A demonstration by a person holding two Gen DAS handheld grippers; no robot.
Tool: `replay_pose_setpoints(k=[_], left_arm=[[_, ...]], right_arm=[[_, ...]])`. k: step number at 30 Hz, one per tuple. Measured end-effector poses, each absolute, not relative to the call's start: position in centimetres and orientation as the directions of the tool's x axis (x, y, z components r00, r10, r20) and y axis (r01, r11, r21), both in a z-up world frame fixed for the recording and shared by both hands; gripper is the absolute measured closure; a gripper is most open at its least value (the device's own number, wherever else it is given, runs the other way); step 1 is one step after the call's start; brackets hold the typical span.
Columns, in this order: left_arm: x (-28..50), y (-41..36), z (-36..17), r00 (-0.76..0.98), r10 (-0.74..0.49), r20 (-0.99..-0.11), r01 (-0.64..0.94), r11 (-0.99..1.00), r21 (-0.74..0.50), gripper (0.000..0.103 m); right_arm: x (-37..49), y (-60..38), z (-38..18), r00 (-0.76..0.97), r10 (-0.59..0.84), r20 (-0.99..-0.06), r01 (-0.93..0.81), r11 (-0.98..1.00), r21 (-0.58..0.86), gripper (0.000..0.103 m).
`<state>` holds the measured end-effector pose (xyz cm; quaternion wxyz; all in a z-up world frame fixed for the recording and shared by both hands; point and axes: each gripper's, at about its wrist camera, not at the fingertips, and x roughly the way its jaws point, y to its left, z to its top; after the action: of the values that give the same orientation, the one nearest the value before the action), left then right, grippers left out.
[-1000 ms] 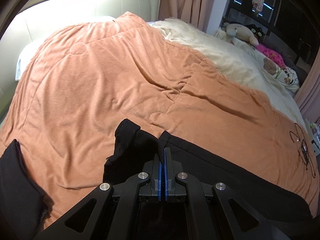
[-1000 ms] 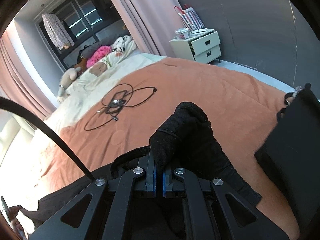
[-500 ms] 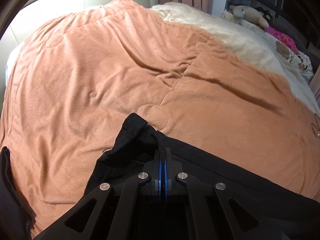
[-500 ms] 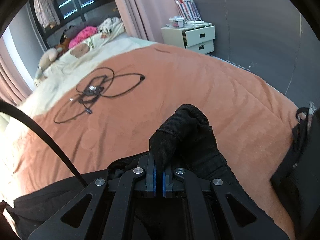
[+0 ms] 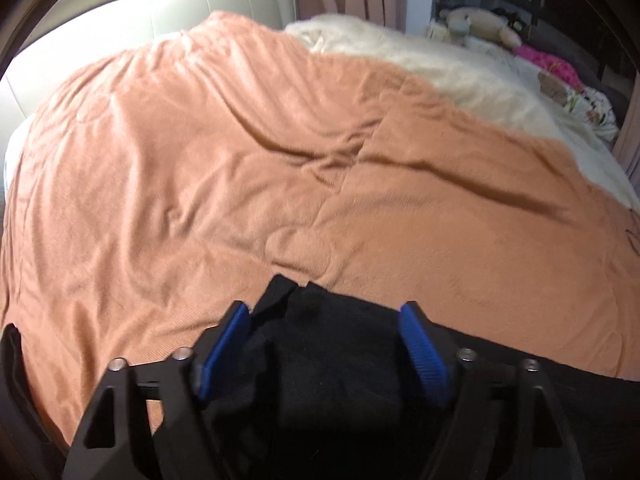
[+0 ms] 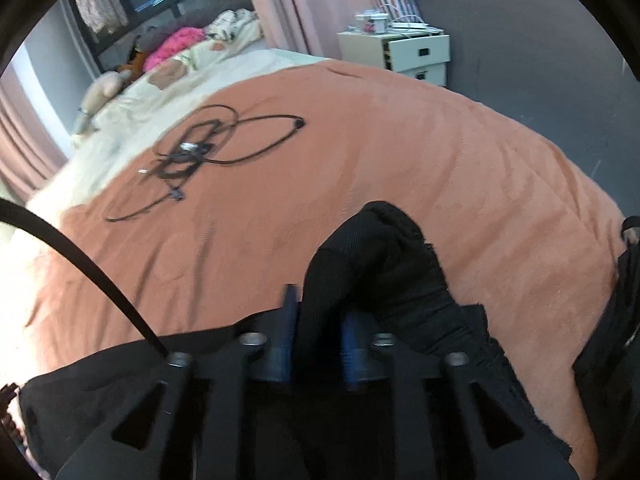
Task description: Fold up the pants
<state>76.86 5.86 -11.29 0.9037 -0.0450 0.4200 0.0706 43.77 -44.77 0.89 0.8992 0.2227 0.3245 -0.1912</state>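
The black pants (image 5: 340, 360) lie on the orange blanket (image 5: 200, 168) at the near edge of the bed. My left gripper (image 5: 324, 312) sits low over them with its jaws opening wide. A pants corner lies loose between the blue pads (image 5: 424, 352), which stand clear of the cloth. My right gripper (image 6: 318, 312) has its jaws opening too. A bunched hump of the pants (image 6: 376, 256) stands up between and beyond its pads (image 6: 288, 320), no longer pinched.
A tangle of black cable (image 6: 208, 152) lies on the blanket ahead of the right gripper. Beyond it are a cream sheet (image 5: 460, 76), soft toys (image 5: 476, 26) and a white nightstand (image 6: 404, 52). More black cloth (image 6: 624, 300) hangs at the right edge.
Both grippers were shut on the pants and now have their jaws apart. The left one sank toward the blanket; the right one moved sideways, and the cloth has dropped out of both pinches.
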Motion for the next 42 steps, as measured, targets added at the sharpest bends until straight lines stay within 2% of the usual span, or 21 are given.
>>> replay_pose_setpoints(k=[1,2,3,4,9,15,20,23,25,27,31,35,42], left_arm=[[76.5,6.0,-10.9,0.645,0.078,-0.760,-0.155,0.987,-0.030,0.022],[76.4,6.0,-10.7,0.642,0.074,-0.763,-0.149,0.988,-0.030,0.022],[76.2,6.1,-10.6,0.637,0.075,-0.767,-0.146,0.989,-0.025,0.022],[75.8,6.1,-10.4,0.634,0.077,-0.769,-0.143,0.990,-0.019,0.022],[72.9,6.7,-10.6,0.632,0.082,-0.771,-0.099,0.995,0.025,0.022],[68.3,8.9,-10.2,0.624,0.062,-0.779,-0.104,0.995,-0.005,0.022],[64.0,10.7,-9.2,0.628,0.051,-0.776,-0.109,0.994,-0.023,0.022],[61.6,11.8,-9.3,0.622,0.023,-0.783,-0.110,0.992,-0.058,0.028],[60.5,12.2,-9.6,0.609,0.023,-0.793,-0.115,0.992,-0.060,0.038],[59.3,12.7,-10.1,0.594,0.004,-0.805,-0.119,0.989,-0.084,0.044],[57.5,13.6,-11.0,0.575,-0.043,-0.817,-0.140,0.979,-0.150,0.044],[56.6,14.3,-11.7,0.569,-0.190,-0.800,-0.116,0.945,-0.306,0.044],[56.9,13.8,-14.8,0.503,-0.282,-0.817,-0.155,0.900,-0.407,0.044]], right_arm=[[43.1,-44.7,1.2,0.735,-0.183,-0.653,0.465,0.837,0.289,0.023],[42.0,-44.2,1.8,0.754,-0.195,-0.627,0.449,0.850,0.276,0.017],[41.5,-43.9,2.1,0.765,-0.208,-0.609,0.442,0.857,0.263,0.016],[40.9,-43.1,2.7,0.778,-0.214,-0.591,0.422,0.875,0.239,0.016],[39.4,-40.1,2.5,0.779,-0.132,-0.613,0.320,0.924,0.208,0.016],[36.7,-38.0,1.5,0.763,-0.094,-0.639,0.267,0.947,0.179,0.016],[33.0,-37.7,1.5,0.767,-0.058,-0.639,0.246,0.946,0.210,0.016],[30.5,-37.6,1.7,0.766,-0.054,-0.640,0.242,0.947,0.211,0.016],[29.4,-37.6,1.7,0.765,-0.041,-0.643,0.237,0.946,0.222,0.016],[28.2,-37.5,1.5,0.763,-0.032,-0.646,0.237,0.943,0.234,0.016],[26.2,-37.6,1.1,0.759,-0.011,-0.651,0.240,0.934,0.264,0.016],[24.7,-38.2,0.6,0.755,0.004,-0.656,0.252,0.921,0.296,0.016],[22.7,-38.5,-1.0,0.752,0.003,-0.659,0.277,0.906,0.321,0.016]])
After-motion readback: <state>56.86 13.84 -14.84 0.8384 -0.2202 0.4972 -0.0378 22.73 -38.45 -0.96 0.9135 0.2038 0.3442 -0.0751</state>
